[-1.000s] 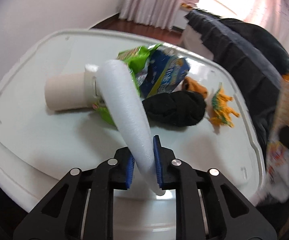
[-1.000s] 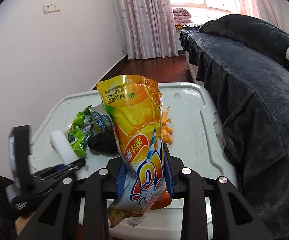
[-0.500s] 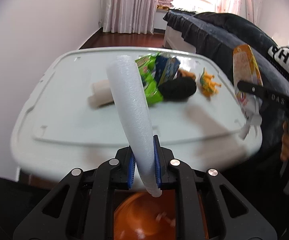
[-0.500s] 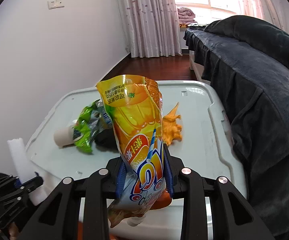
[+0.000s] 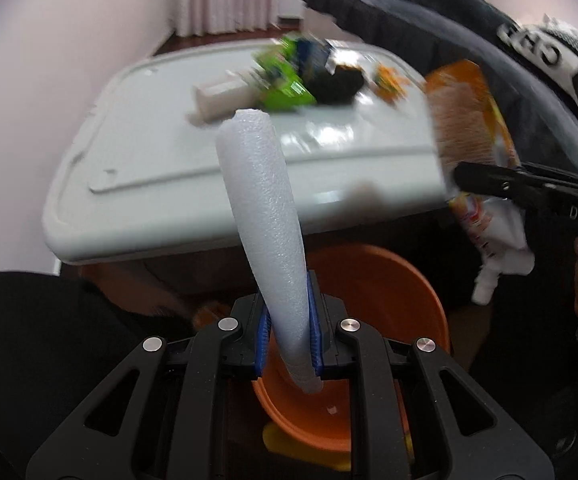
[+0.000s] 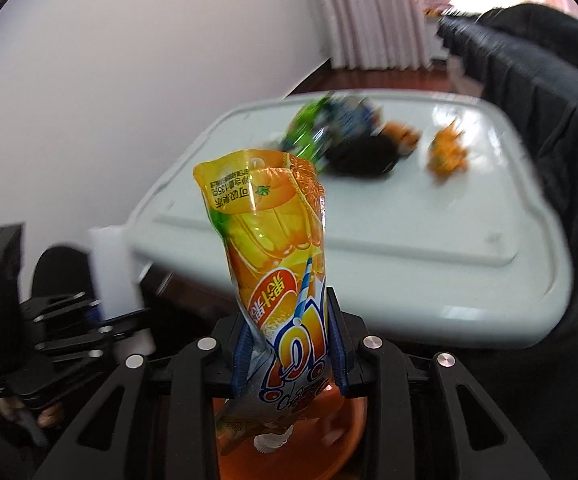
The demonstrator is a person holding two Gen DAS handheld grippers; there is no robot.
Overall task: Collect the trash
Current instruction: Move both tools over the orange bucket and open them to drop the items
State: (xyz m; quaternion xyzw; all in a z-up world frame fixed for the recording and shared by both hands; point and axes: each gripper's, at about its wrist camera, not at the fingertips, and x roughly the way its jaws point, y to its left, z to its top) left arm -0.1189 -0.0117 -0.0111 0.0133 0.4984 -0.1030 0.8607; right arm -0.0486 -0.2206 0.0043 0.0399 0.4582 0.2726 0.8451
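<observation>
My left gripper (image 5: 289, 328) is shut on a white foam tube (image 5: 263, 204) and holds it over an orange bin (image 5: 373, 280) in front of the table. My right gripper (image 6: 289, 344) is shut on an orange juice pouch (image 6: 267, 232), also above the orange bin (image 6: 301, 440). The pouch and the right gripper show at the right of the left wrist view (image 5: 469, 120). On the white table (image 5: 169, 160) lie a green wrapper (image 5: 285, 84), a blue wrapper (image 5: 309, 54) and a paper roll (image 5: 221, 100).
A black cloth (image 6: 365, 156) and orange toy figures (image 6: 447, 152) lie on the table (image 6: 409, 240). A dark bed cover (image 6: 529, 80) runs along the right. A white wall stands on the left. A yellow object (image 5: 301, 440) sits under the bin.
Both grippers have pulled back from the table and lowered with their items. The orange bin is now below both of them.
</observation>
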